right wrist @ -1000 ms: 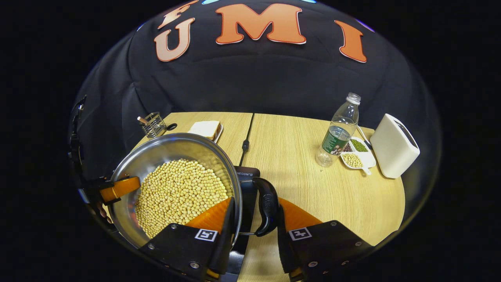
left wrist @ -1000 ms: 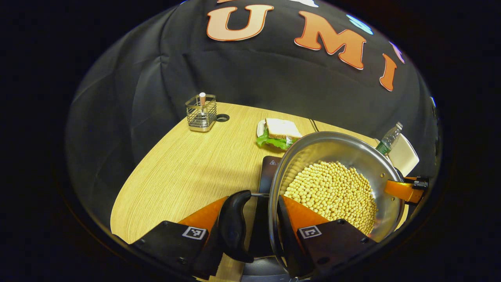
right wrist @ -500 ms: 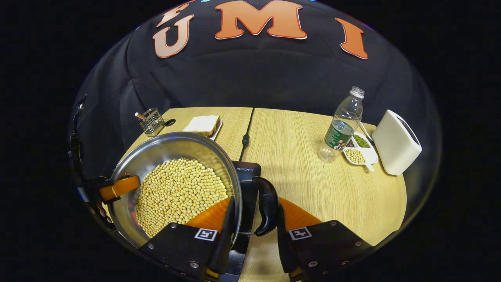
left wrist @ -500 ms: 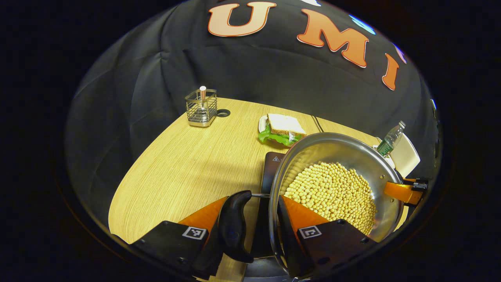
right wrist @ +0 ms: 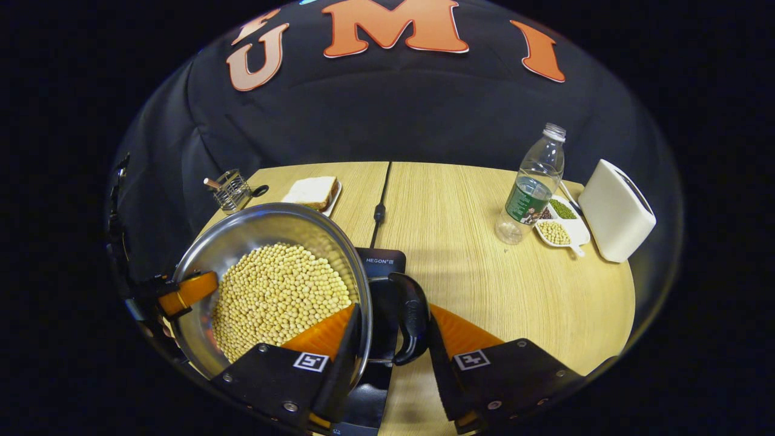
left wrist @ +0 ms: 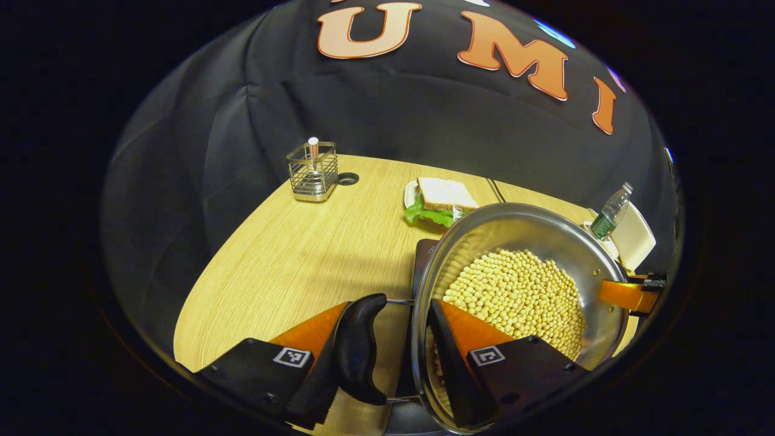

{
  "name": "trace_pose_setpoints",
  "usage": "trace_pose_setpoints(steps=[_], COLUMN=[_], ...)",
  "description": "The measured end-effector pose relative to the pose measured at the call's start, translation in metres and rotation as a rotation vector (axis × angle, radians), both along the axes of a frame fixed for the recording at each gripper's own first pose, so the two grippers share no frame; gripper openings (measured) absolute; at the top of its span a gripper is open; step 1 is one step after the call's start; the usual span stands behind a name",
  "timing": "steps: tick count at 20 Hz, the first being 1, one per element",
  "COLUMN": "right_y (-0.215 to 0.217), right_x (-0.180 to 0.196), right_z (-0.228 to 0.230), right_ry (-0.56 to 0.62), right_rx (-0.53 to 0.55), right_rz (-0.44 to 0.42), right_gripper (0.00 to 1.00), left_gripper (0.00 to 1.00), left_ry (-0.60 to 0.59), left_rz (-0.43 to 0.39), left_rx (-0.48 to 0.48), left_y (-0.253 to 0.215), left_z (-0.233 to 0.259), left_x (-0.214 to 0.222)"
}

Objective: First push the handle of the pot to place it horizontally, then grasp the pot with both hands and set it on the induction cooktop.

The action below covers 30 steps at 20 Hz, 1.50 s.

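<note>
Both grippers, left (left wrist: 390, 357) and right (right wrist: 387, 357), have jaws clamped across pot (right wrist: 242, 242) rim and handles, keeping it level over the cooktop (right wrist: 381, 266).

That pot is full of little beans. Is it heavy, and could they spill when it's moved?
Probably fairly heavy: the steel pot holds a deep layer of beans. The beans look loose and round, so they would likely slide toward the low side if it tilts. The pot itself looks rigid, gripped at opposite sides by the left gripper and right gripper.
</note>
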State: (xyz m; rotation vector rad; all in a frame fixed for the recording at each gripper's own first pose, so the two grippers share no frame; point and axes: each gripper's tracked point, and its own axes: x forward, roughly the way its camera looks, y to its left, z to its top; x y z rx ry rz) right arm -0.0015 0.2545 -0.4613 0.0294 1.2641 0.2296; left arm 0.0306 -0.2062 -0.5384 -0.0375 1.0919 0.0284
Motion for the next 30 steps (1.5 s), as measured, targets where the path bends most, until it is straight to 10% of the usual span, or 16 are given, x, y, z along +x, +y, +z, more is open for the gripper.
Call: trace_pose_setpoints(steps=[15,30], right_y=[-0.054,-0.185], right_x=[0.066,0.036], right_z=[0.187,0.379], right_ry=[-0.545,-1.018], right_rx=[0.12,0.031], right_rz=[-0.106,-0.135], right_gripper=[0.71,0.82], left_gripper=[0.84,0.98], left_ry=[-0.491,-0.897], left_rz=[-0.036,-0.088], left_rx=[0.062,-0.008], left_y=[-0.03,-0.097], left_z=[0.188,0.412], left_x=[0.05,0.001])
